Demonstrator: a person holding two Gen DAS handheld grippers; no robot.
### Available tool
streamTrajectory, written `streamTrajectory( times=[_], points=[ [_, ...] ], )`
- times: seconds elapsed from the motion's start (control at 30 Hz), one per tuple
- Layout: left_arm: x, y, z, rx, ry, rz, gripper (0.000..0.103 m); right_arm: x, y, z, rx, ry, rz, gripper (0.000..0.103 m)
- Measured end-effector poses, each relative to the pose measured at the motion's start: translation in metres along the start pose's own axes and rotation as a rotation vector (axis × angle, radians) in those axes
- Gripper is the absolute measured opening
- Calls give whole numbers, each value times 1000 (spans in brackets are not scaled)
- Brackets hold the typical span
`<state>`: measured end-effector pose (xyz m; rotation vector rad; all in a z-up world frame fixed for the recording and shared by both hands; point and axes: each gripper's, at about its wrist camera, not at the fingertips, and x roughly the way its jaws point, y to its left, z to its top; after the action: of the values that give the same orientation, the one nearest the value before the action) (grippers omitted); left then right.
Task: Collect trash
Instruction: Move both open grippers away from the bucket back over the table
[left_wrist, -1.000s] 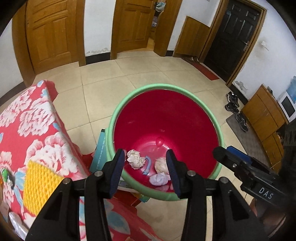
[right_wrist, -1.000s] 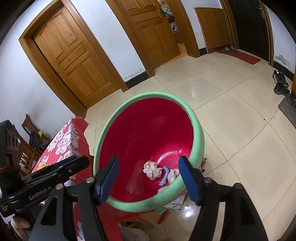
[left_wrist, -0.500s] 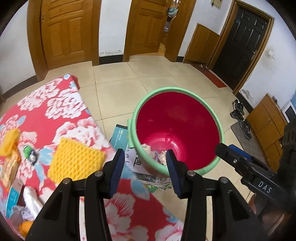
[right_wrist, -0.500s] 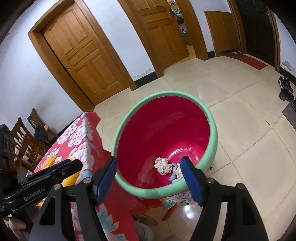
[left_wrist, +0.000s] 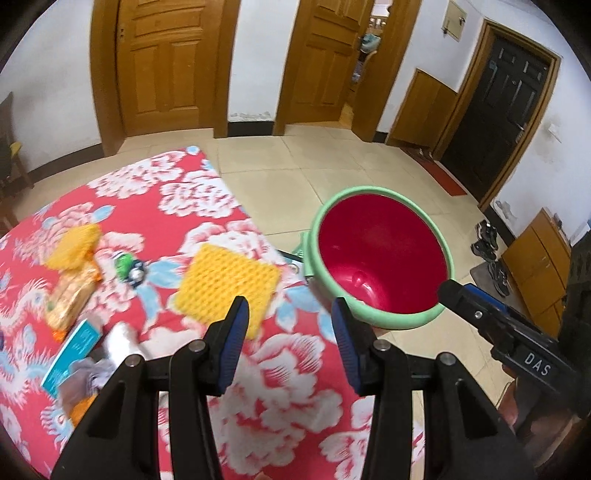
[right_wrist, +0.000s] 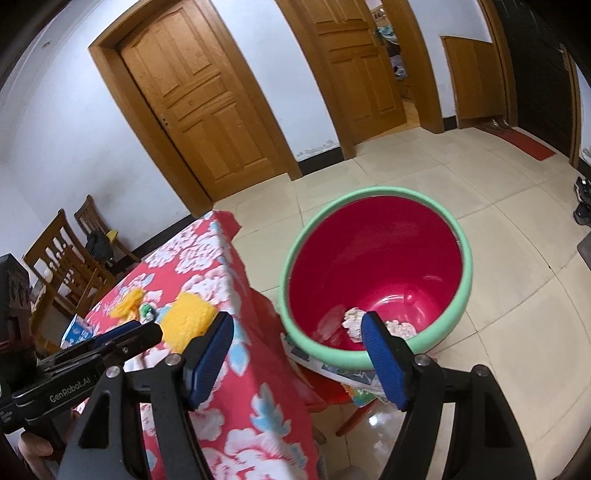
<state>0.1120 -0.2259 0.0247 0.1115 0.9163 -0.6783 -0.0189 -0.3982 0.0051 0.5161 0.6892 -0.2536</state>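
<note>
A red bucket with a green rim stands beside the table, right of its edge. Crumpled paper balls lie at its bottom. On the red flowered tablecloth lie a yellow knitted mat, an orange snack wrapper, a green and dark wrapper, a teal carton and crumpled white and grey scraps. My left gripper is open and empty over the tablecloth near the mat. My right gripper is open and empty, between the table edge and the bucket.
Papers and a red stool leg show beneath the bucket. Wooden chairs stand at the table's far left. Shoes and a low wooden cabinet are by the right wall. Wooden doors line the back wall, and the floor is tiled.
Both grippers have drawn back and left from over the bucket toward the table. The left one now looks down on the tablecloth and its litter. Neither gripper's opening has changed.
</note>
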Motion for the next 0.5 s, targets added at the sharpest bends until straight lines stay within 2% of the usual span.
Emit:
streamTrajectory(
  times=[0.5],
  points=[
    [-43,77,-33,-126,-33,113,46,5,56,-22,-87,43,55,76]
  ],
)
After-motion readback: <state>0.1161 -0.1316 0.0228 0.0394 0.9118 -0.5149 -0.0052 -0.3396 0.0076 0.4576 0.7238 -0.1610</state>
